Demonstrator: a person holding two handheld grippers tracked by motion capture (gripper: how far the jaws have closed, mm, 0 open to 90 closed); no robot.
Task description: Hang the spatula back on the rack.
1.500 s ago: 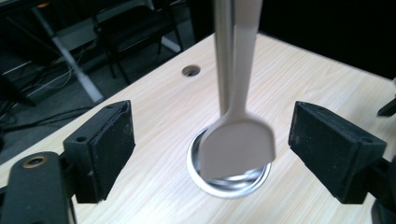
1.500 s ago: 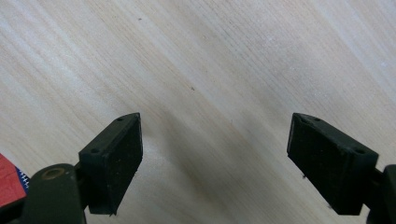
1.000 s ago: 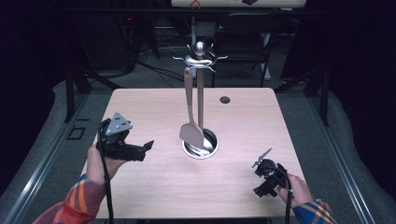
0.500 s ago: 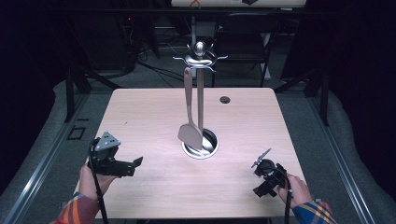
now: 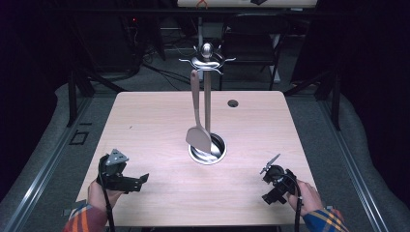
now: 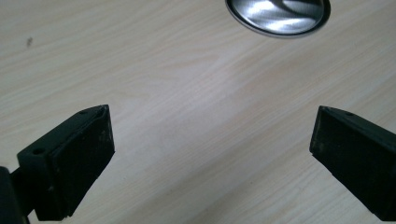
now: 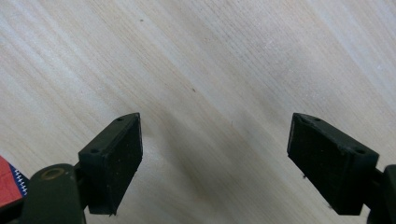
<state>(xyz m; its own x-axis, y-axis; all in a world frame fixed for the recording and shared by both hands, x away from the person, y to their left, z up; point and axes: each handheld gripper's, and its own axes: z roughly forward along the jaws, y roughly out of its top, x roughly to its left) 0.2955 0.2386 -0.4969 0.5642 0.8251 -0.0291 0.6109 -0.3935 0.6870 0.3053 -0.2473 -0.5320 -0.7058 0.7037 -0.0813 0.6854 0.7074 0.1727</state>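
A metal utensil stand (image 5: pixel 207 87) rises from a round shiny base (image 5: pixel 212 153) in the middle of the wooden table (image 5: pixel 145 121). A spatula (image 5: pixel 197 137) hangs from one of its hooks, blade down over the base. My left gripper (image 5: pixel 138 181) is low over the table's front left, open, holding nothing. In the left gripper view its jaws (image 6: pixel 210 154) are spread wide over bare wood, with the base's rim (image 6: pixel 278 16) ahead. My right gripper (image 5: pixel 270 184) rests at the front right, also open and holding nothing, over bare wood (image 7: pixel 215 154).
A small dark cable hole (image 5: pixel 233 103) sits at the table's far right. A dark chair (image 5: pixel 251 36) and floor cables lie beyond the far edge. Metal rails run along both sides of the table. A plaid sleeve (image 7: pixel 7 186) shows at the right gripper view's corner.
My left gripper has dropped from a raised position and moved back toward the table's front edge. The right gripper, stand and spatula have stayed put.
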